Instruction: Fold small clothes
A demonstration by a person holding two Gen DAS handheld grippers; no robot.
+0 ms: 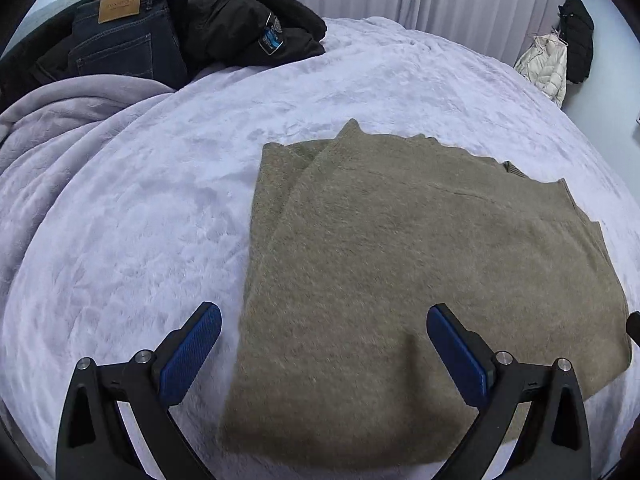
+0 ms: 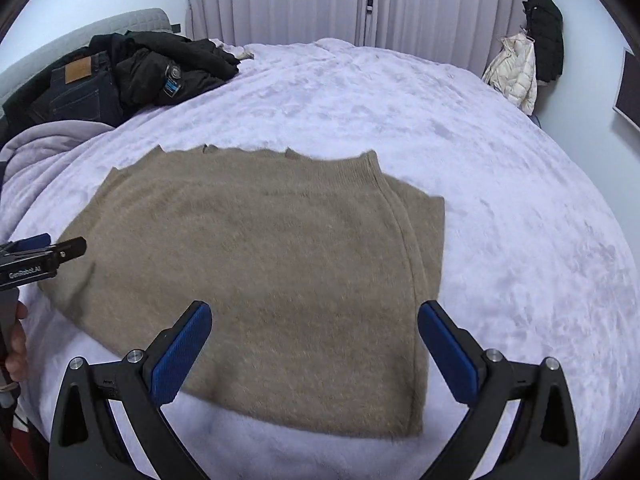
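Observation:
A tan knitted sweater [image 1: 420, 264] lies folded flat on the pale lilac bed cover [image 1: 152, 208]. My left gripper [image 1: 324, 322] hangs open above its near left edge, nothing between the blue pads. In the right wrist view the same sweater [image 2: 256, 264] spreads across the middle, its ribbed hem at the far side. My right gripper [image 2: 314, 318] hovers over the sweater's near right part, jaws spread wide and holding nothing. The left gripper [image 2: 44, 252] shows at the left edge of that view, held by a hand [image 2: 16, 336].
Dark jeans [image 1: 120, 36] and a black jacket [image 1: 248, 20] are piled at the bed's far left corner. A rumpled grey blanket [image 1: 52, 120] lies beside them. Curtains [image 2: 320, 0] close the back wall; a cream coat [image 2: 516, 72] and a black one hang at the right.

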